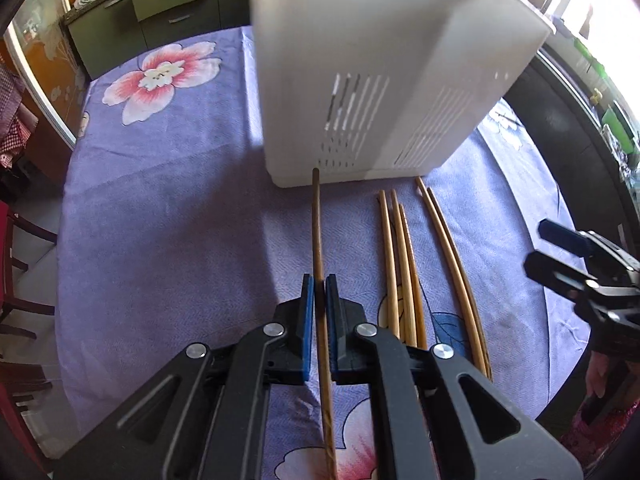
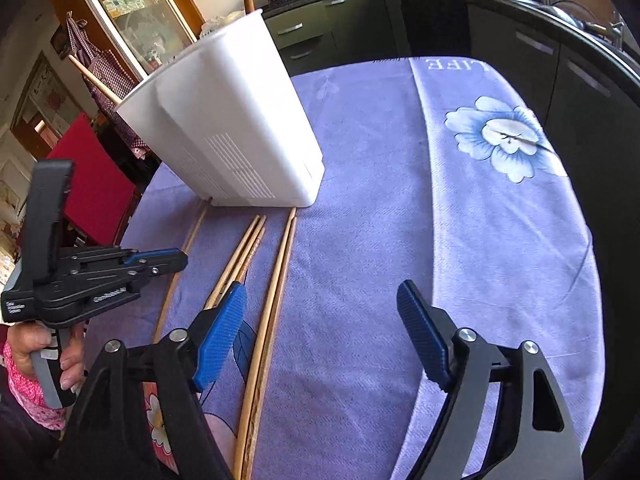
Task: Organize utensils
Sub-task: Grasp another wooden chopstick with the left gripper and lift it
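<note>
My left gripper (image 1: 319, 280) is shut on a single wooden chopstick (image 1: 317, 224) whose far tip touches the foot of a white slotted utensil holder (image 1: 360, 80). The same gripper (image 2: 176, 258) and chopstick (image 2: 192, 236) show at the left of the right wrist view. Several more chopsticks lie on the cloth to the right: a group of three (image 1: 400, 264) and a pair (image 1: 452, 260). My right gripper (image 2: 322, 312) is open and empty above the cloth, just right of the pair (image 2: 280, 272). Two sticks stand inside the holder (image 2: 224, 128).
The table wears a purple flowered cloth (image 1: 160, 208). Dark green kitchen cabinets (image 2: 360, 20) run behind and to the right. A red chair (image 2: 96, 184) stands at the table's left edge.
</note>
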The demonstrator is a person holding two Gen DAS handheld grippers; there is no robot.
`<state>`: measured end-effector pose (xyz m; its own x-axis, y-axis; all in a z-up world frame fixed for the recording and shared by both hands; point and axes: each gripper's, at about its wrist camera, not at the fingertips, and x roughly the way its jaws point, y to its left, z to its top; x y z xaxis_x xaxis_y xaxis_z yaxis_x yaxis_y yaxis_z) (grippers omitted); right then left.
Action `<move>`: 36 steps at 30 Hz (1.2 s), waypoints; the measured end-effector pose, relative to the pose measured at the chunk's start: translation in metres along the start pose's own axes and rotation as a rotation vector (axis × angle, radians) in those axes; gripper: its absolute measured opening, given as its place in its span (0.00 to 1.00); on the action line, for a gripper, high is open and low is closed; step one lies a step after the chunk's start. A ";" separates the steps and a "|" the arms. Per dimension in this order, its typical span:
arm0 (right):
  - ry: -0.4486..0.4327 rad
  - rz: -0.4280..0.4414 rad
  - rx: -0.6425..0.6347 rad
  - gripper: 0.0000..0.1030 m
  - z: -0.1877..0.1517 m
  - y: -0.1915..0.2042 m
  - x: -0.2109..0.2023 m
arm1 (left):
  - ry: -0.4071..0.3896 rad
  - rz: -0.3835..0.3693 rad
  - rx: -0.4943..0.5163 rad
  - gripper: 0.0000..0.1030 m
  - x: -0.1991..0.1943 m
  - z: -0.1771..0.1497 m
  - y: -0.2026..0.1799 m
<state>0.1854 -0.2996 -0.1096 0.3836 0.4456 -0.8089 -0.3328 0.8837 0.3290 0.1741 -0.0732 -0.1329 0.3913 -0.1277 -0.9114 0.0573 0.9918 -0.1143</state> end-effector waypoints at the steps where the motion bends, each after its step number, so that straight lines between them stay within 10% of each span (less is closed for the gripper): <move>1: 0.018 -0.005 -0.005 0.63 0.002 0.003 0.008 | -0.028 0.000 -0.010 0.06 -0.007 -0.002 0.004; 10: 0.100 -0.050 -0.061 0.38 0.010 0.025 0.046 | -0.205 0.005 -0.020 0.05 -0.062 -0.014 0.025; 22: 0.083 -0.072 -0.048 0.37 0.010 0.025 0.035 | 0.067 -0.051 -0.025 0.11 0.012 0.003 0.021; 36: 0.090 -0.059 -0.047 0.37 0.008 0.020 0.038 | 0.061 0.051 0.074 0.05 0.017 0.003 0.008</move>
<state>0.2002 -0.2637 -0.1299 0.3258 0.3769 -0.8671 -0.3531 0.8993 0.2582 0.1833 -0.0670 -0.1479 0.3391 -0.0740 -0.9378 0.1071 0.9935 -0.0396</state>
